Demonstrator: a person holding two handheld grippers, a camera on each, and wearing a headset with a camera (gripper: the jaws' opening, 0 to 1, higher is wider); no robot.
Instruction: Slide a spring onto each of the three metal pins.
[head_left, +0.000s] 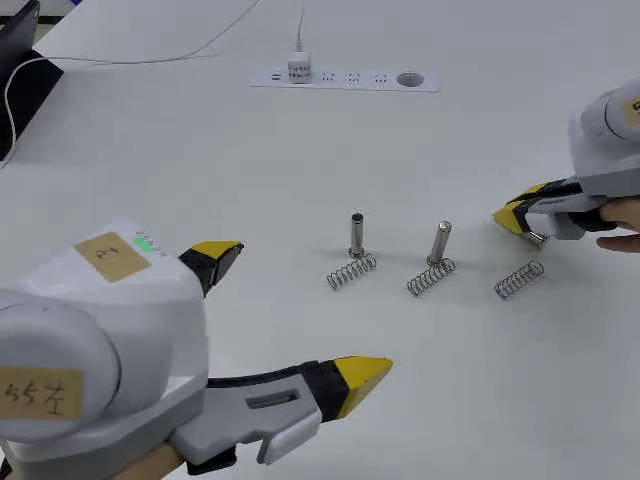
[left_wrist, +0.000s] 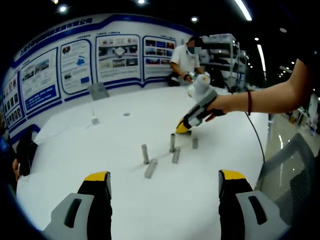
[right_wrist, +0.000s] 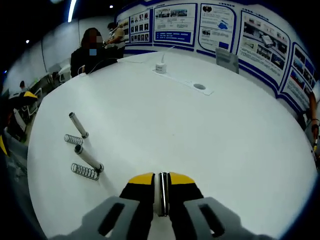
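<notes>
Two metal pins (head_left: 357, 235) (head_left: 440, 243) stand upright on the white table (head_left: 200, 160). Three springs (head_left: 352, 271) (head_left: 431, 277) (head_left: 519, 279) lie flat in a row just in front of them. My right gripper (head_left: 512, 218) hovers low at the right, beside the third spring, shut on a third metal pin (right_wrist: 161, 192) clamped between its yellow tips (right_wrist: 161, 180). My left gripper (head_left: 290, 310) is at the near left, open and holding nothing, well short of the pins. From the left gripper (left_wrist: 165, 177), the pins (left_wrist: 145, 153) (left_wrist: 172, 143) and the right gripper (left_wrist: 182, 129) lie ahead.
A white power strip (head_left: 345, 78) with a plug (head_left: 299, 68) and cable lies at the far side of the table. A dark object (head_left: 20, 70) sits at the far left edge. People stand beyond the table (left_wrist: 185, 57) (right_wrist: 90, 50).
</notes>
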